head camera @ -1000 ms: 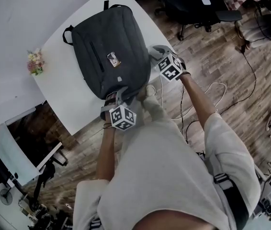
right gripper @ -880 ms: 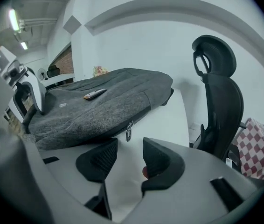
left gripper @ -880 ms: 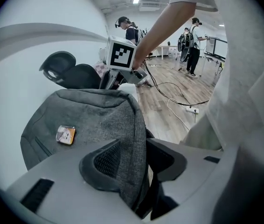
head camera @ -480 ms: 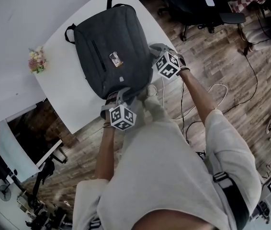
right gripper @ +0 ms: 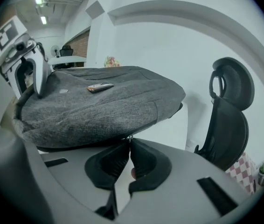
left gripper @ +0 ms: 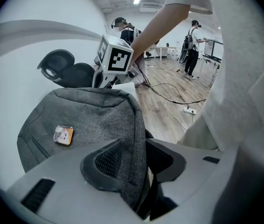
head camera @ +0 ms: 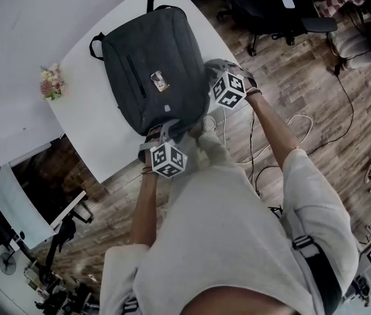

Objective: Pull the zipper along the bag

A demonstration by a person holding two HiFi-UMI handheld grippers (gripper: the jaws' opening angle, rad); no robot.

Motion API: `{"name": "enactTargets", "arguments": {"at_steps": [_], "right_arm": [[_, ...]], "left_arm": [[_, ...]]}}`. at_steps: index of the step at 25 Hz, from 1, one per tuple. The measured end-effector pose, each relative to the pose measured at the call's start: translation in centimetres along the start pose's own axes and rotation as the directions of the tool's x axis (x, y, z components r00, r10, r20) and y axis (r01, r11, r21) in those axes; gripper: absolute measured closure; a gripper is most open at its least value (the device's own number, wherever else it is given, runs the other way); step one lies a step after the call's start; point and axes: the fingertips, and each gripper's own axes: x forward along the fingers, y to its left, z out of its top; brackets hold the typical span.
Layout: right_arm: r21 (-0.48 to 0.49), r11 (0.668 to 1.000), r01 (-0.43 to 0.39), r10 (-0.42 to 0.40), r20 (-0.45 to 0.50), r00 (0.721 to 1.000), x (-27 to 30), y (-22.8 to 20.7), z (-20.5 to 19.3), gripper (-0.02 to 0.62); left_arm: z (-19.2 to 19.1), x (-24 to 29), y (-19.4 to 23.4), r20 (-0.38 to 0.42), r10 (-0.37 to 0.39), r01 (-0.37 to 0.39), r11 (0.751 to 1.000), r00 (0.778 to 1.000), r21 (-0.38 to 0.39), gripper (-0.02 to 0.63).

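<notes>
A dark grey backpack (head camera: 153, 71) lies flat on the white table (head camera: 94, 130), with a small orange tag (head camera: 156, 79) on its front. My left gripper (head camera: 166, 128) is at the bag's near end. In the left gripper view it (left gripper: 139, 148) has closed down and is shut on a fold of the bag's fabric (left gripper: 129, 139). My right gripper (head camera: 206, 69) is at the bag's right side edge. In the right gripper view its jaws (right gripper: 129, 146) have just closed, and a small metal zipper pull (right gripper: 129, 137) is pinched at their tips under the bag's (right gripper: 99, 101) edge.
A small bunch of flowers (head camera: 50, 84) stands on the table left of the bag. Black office chairs (head camera: 271, 5) and loose cables (head camera: 290, 130) are on the wooden floor to the right. One chair (right gripper: 230, 120) is close behind the table. People stand far off.
The right gripper has rolled a little at the bag's right edge. The bag and the left gripper have stayed where they were.
</notes>
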Motion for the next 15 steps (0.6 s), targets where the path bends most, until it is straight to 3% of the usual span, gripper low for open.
{"name": "enactTargets", "arguments": {"at_steps": [7,15], "right_arm": [[-0.181,0.983,0.036,-0.058,-0.117,0.991,-0.5,-0.1,-0.5,0.574],[-0.182,0.983,0.014,-0.047,-0.177,0.983,-0.9,0.8,-1.2,0.575]], "left_arm": [[0.0,-0.1,0.3,0.003,0.012,-0.012,1.0,1.0,-0.028,0.447],[0.0,0.2,0.6,0.01,0.032,-0.031,0.997,0.999,-0.075,0.457]]}}
